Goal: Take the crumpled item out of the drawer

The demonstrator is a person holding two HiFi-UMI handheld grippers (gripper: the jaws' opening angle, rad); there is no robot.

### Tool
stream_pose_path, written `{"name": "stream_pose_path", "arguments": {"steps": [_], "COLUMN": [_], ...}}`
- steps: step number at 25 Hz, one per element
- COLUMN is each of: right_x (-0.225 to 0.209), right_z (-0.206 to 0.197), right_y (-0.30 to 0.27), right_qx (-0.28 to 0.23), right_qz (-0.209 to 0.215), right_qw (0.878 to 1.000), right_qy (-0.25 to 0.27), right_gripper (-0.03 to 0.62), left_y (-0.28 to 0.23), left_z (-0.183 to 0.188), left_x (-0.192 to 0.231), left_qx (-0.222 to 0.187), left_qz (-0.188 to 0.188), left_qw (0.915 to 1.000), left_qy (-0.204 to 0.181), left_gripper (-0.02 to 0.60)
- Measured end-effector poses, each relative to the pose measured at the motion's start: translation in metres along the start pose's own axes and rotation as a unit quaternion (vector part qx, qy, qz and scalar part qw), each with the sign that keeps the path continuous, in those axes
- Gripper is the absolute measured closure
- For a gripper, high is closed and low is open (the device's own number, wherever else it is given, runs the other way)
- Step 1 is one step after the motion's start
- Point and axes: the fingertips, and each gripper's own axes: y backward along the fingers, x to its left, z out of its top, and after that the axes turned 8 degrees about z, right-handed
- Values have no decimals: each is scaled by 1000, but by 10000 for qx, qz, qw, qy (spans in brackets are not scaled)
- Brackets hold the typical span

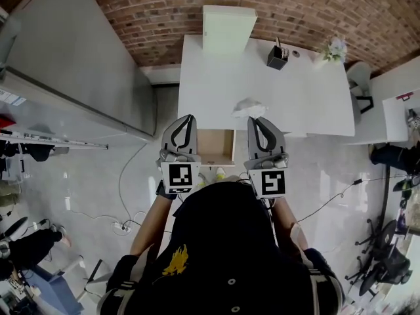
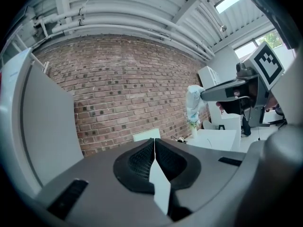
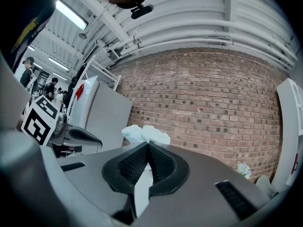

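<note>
The crumpled item [image 3: 146, 133], a pale white-blue wad, sits pinched at the tip of my right gripper [image 3: 148, 144], which is shut on it. In the head view the wad [image 1: 249, 107] hangs over the white table [image 1: 302, 97], just past the right gripper [image 1: 253, 120]. The left gripper view shows the same wad [image 2: 193, 105] dangling at the right gripper's tip [image 2: 202, 96]. My left gripper [image 1: 188, 118] is shut with nothing in it, its pads [image 2: 147, 155] pressed together. Between the two grippers the drawer [image 1: 216, 147] stands pulled out, its wooden inside bare.
A white box [image 1: 228, 28], a black pen holder [image 1: 277, 58] and a small plant [image 1: 335, 50] stand along the table's far side. A grey cabinet [image 1: 72, 64] is on the left and a chair [image 1: 359, 84] on the right. Cables lie on the floor [image 1: 125, 202].
</note>
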Motion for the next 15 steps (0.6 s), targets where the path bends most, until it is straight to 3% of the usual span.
{"name": "stream_pose_path", "arguments": {"steps": [15], "right_x": [-12], "right_z": [5], "right_y": [1], "right_qx": [-13], "right_qz": [-17], "right_qw": [10000], "right_qy": [71], "right_gripper": [566], "left_y": [-11], "left_z": [1], "left_x": [-4], "left_qx": [4], "left_qz": [-23], "left_qw": [10000], "left_qy": [-13], "left_gripper": [561]}}
